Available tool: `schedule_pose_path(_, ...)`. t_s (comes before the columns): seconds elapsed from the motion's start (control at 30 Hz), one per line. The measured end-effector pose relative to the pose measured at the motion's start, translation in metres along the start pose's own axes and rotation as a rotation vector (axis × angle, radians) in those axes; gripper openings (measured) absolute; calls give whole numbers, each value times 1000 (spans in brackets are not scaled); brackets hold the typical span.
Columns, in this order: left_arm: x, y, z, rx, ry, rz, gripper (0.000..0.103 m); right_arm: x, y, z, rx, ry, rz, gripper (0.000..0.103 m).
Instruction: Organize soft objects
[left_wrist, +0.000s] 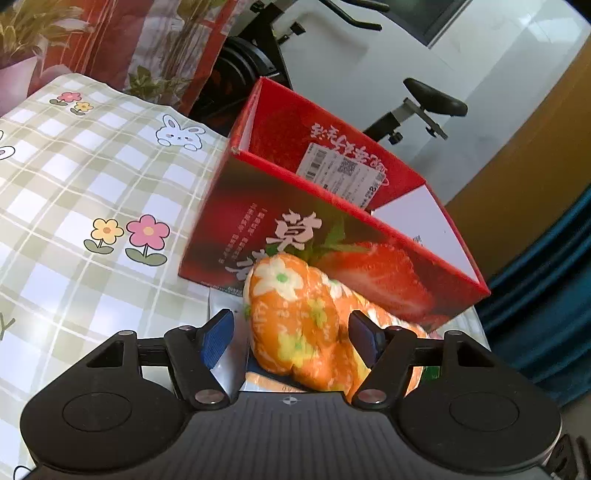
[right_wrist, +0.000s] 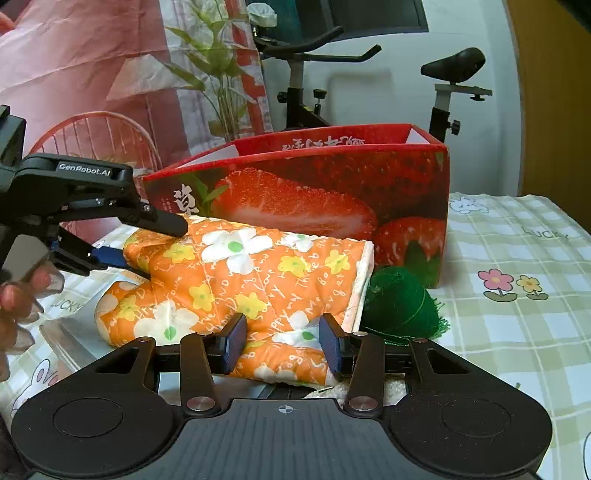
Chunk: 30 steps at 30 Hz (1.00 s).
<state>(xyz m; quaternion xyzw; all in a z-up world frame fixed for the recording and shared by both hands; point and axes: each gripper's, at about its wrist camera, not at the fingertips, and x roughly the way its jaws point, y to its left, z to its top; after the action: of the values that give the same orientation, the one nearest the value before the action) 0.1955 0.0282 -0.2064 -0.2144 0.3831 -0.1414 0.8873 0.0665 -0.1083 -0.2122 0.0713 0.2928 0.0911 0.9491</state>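
An orange oven mitt (right_wrist: 236, 280) with white and yellow flowers lies on the checked tablecloth in front of an open red strawberry box (right_wrist: 295, 177). My right gripper (right_wrist: 283, 345) is shut on the mitt's near edge, with fabric bunched between its blue pads. My left gripper (right_wrist: 155, 245) comes in from the left and straddles the mitt's fingertip end. In the left wrist view the mitt (left_wrist: 295, 325) sits between the left gripper's (left_wrist: 291, 339) pads. The right pad touches it and a gap shows at the left pad (left_wrist: 218, 339). The box (left_wrist: 332, 229) stands just beyond, and what shows of its inside is bare.
A green yarn ball (right_wrist: 399, 306) rests beside the mitt's cuff, against the box. A clear plastic packet (left_wrist: 221, 306) lies under the mitt. A person's hand (right_wrist: 14, 295) holds the left gripper. An exercise bike (right_wrist: 306, 92) and a pink wire chair (right_wrist: 99, 136) stand behind the table.
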Motion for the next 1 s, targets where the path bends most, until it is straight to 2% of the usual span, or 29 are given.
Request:
schedule_pose_path(0.03, -3, -2, 0, 8, -12, -4, 62, 0, 0, 0, 1, 1, 1, 41)
schedule_pose_path(0.1, -11, -8, -1, 40, -37, 5, 44, 0, 0, 1, 5, 5, 3, 41)
schedule_pose_path(0.17, -21, -14, -1, 74, -64, 9, 35, -1, 0, 1, 11, 8, 3, 41)
schedule_pose_path(0.3, -41, -23, -6, 102, -97, -35, 26, -2, 1, 2, 10, 17, -1, 41)
schedule_pose_path(0.57, -45, -5, -39, 18, -74, -7, 21, -6, 1, 3, 10, 22, 9, 41)
schedule_pose_path(0.77, -40, 6, -48, 40, -59, 23, 21, -10, 2, 4, 22, 12, 20, 41)
schedule_pose_path(0.97, -35, 11, -54, 63, -61, 36, 21, -17, -7, 6, 91, -29, 10, 42)
schedule_pose_path(1.0, -35, 12, -55, 68, -62, 40, 22, -18, -9, 6, 108, -38, -3, 48)
